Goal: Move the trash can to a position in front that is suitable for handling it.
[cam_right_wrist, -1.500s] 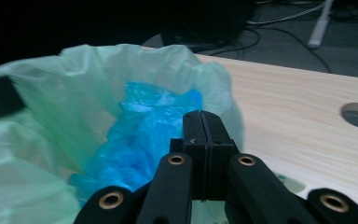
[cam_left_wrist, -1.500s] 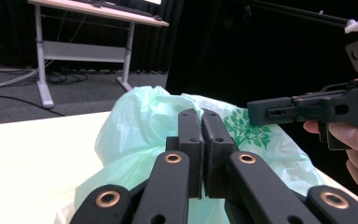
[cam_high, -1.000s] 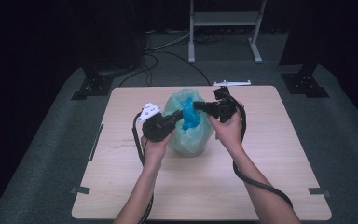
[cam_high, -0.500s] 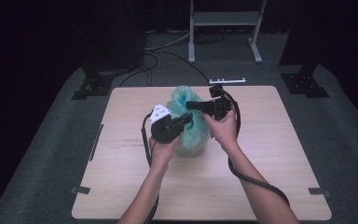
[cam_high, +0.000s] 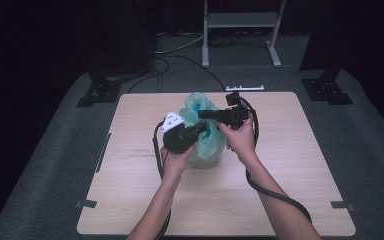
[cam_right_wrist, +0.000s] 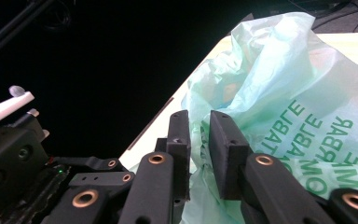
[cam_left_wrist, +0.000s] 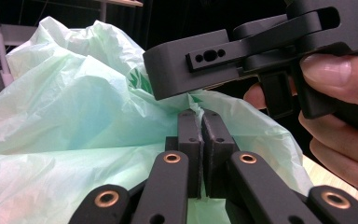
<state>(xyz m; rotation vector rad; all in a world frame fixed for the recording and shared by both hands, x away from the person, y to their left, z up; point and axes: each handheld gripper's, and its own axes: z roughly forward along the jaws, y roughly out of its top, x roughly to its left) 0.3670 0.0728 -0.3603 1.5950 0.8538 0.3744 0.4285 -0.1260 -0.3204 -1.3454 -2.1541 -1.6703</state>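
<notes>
Tools are working in both of the person's hands at the top of a pale green plastic bag [cam_high: 206, 142], which is sitting upright near the middle of the wooden tabletop [cam_high: 130, 200]. Left tool [cam_left_wrist: 200, 122] is pinching a thin fold of the bag's film, its two black jaws pressed together with the plastic caught between them. Right tool [cam_right_wrist: 199, 126] is hovering just beside it, coming in from the far right; its jaws have just been opening and are standing slightly apart, with crumpled film lying in the gap but no pad pressing on it.

From here the likely trouble is the film itself. It looks very thin, so a pull by the left tool alone could be stretching or tearing it at the pinch. If the right tool closes now, it may be catching both walls of the bag rather than one, keeping the mouth sealed. The bag also looks light, so a sideways tug could be tipping it or dragging it across the tabletop.
</notes>
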